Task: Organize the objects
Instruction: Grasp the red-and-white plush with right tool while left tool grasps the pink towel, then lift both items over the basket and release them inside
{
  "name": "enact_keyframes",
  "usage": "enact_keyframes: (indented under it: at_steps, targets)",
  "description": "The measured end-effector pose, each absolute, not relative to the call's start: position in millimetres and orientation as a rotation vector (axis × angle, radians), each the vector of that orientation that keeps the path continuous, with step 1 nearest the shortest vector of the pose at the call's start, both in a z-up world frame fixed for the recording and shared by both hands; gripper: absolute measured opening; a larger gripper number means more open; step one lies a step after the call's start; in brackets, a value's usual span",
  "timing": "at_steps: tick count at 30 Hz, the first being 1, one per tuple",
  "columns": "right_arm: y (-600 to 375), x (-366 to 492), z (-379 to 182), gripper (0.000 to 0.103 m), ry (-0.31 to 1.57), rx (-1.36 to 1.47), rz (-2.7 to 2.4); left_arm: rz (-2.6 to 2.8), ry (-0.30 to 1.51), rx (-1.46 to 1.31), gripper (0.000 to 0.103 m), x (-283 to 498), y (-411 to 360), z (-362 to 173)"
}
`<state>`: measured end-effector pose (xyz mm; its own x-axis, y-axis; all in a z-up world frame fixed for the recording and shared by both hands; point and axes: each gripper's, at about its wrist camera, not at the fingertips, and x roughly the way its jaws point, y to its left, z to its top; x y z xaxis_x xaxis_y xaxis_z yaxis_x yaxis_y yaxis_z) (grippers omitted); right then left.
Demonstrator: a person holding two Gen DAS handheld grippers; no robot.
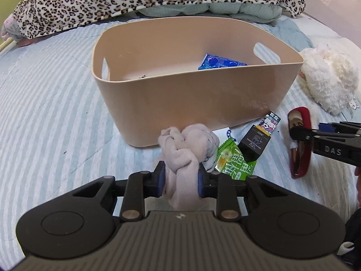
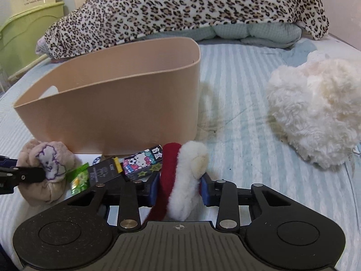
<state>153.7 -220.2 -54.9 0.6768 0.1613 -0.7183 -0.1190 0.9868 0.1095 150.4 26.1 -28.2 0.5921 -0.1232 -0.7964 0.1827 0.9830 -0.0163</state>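
Just short of the beige bin's (image 1: 180, 103) near wall, your left gripper (image 1: 181, 178) is clamped on the knotted pink socks (image 1: 185, 149), while your right gripper (image 2: 179, 186) is clamped on the red fur-trimmed slipper (image 2: 180, 180). Both soft things bulge past the pads — a loose bite could let either slide out during the lift. Against the bin's base lie the green packet (image 1: 232, 160) and the Hello Kitty box (image 2: 142, 162); a low swing may knock them. Clear the bin's rim, or you'll tip it. Inside the bin a blue pack (image 1: 220, 62) already sits.
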Motion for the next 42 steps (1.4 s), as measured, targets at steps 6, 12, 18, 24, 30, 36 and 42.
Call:
enact_keyframes:
  at_steps: [6,12,18,24,30,36,42]
  targets:
    - [-229,135,-25,0.034,0.740,0.071,0.170,-0.187,0.863,0.062,0.028,133,34,-4]
    - [-239,124,14,0.034,0.637,0.100,0.182,-0.177,0.758,0.039,0.028,116,42,35]
    - [-242,127,49,0.034,0.503,0.143,0.174,-0.137,0.623,0.031,0.028,116,43,78]
    - [-228,155,71,0.034,0.441,0.119,0.173,-0.105,0.538,0.063,0.028,144,30,105]
    - [-203,196,73,0.034,0.424,0.036,0.181,-0.103,0.515,0.055,0.028,189,14,107]
    - [-197,230,55,0.034,0.452,0.046,0.142,-0.073,0.587,0.073,0.028,232,-3,72]
    - [-188,253,25,0.034,0.537,-0.001,0.147,-0.038,0.700,0.062,0.028,252,2,22]
